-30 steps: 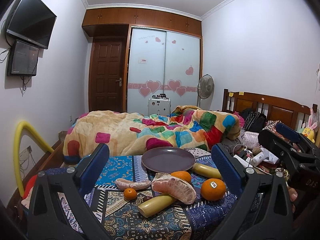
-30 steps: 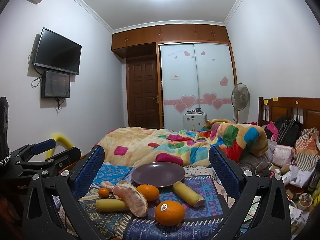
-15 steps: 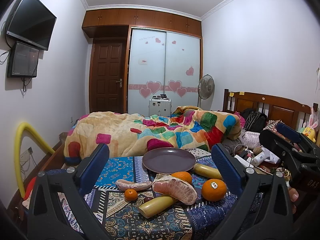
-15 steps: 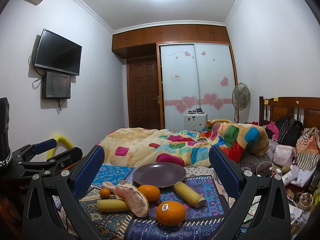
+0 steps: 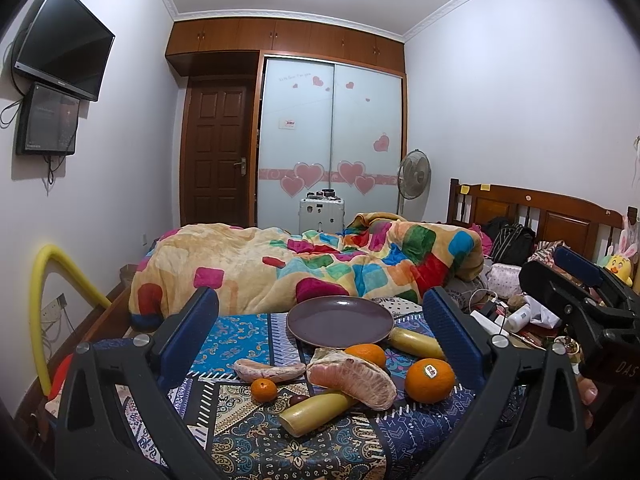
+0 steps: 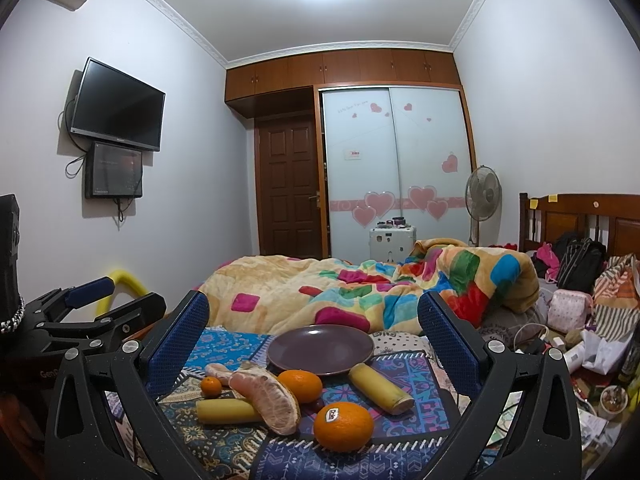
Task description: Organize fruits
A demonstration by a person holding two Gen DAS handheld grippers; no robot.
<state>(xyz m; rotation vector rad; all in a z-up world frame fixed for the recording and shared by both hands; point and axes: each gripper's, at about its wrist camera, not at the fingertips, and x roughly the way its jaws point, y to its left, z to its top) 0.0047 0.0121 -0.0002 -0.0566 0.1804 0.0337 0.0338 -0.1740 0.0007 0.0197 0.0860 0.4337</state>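
An empty purple plate (image 5: 340, 322) (image 6: 320, 350) lies on a patterned cloth. In front of it lie a stickered orange (image 5: 429, 374) (image 6: 343, 426), a second orange (image 5: 366, 354) (image 6: 300, 385), a small tangerine (image 5: 263, 390) (image 6: 211, 386), a large peeled pomelo segment (image 5: 352, 380) (image 6: 268, 400), a smaller segment (image 5: 268, 370), and two banana pieces (image 5: 316, 412) (image 5: 416, 343) (image 6: 380, 388) (image 6: 226, 411). My left gripper (image 5: 320, 344) is open and empty above the fruit. My right gripper (image 6: 312, 344) is open and empty too. Each gripper shows at the other view's edge.
A colourful quilt (image 5: 320, 264) is heaped on the bed behind the plate. Clutter, bags and cables (image 6: 576, 320) lie to the right by the wooden headboard (image 5: 540, 216). A yellow foam tube (image 5: 44, 312) arcs at the left near the wall.
Both views have shifted only slightly. The fruit and the plate have not moved, and both grippers stay open.
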